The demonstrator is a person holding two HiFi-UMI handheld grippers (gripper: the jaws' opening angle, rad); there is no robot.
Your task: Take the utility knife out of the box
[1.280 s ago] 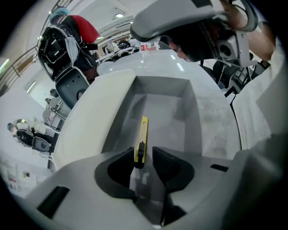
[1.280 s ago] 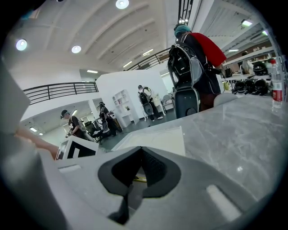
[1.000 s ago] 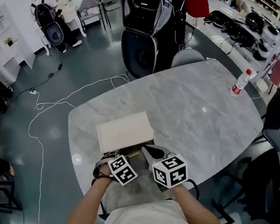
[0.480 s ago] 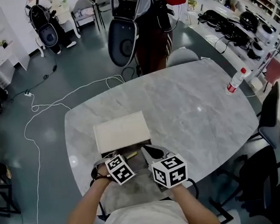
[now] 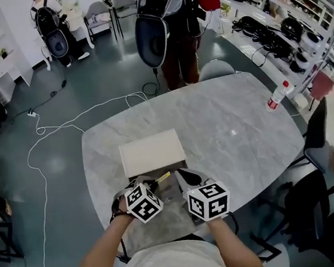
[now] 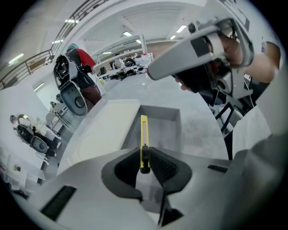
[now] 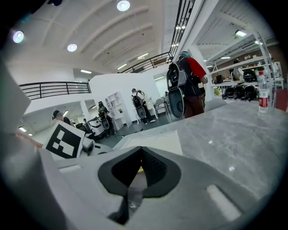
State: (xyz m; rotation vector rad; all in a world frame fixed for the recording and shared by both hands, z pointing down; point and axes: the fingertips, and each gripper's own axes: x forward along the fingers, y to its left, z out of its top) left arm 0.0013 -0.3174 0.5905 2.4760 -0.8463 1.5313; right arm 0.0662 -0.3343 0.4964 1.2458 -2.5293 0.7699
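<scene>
Nearly done: yellow utility knife lifted, hanging over the open box.
On the marble table (image 5: 238, 121) sits the white cardboard box (image 5: 152, 152); the left gripper (image 6: 145, 159) is clenched on the utility knife (image 6: 144, 134), its far end pointing over the box's open tray. The right gripper (image 7: 139, 166) is pinched together on nothing. What seems left is carrying the knife clear and setting it down.

Box (image 5: 152, 153) on table (image 5: 238, 121) near front edge; bottle (image 5: 276, 96) far right
</scene>
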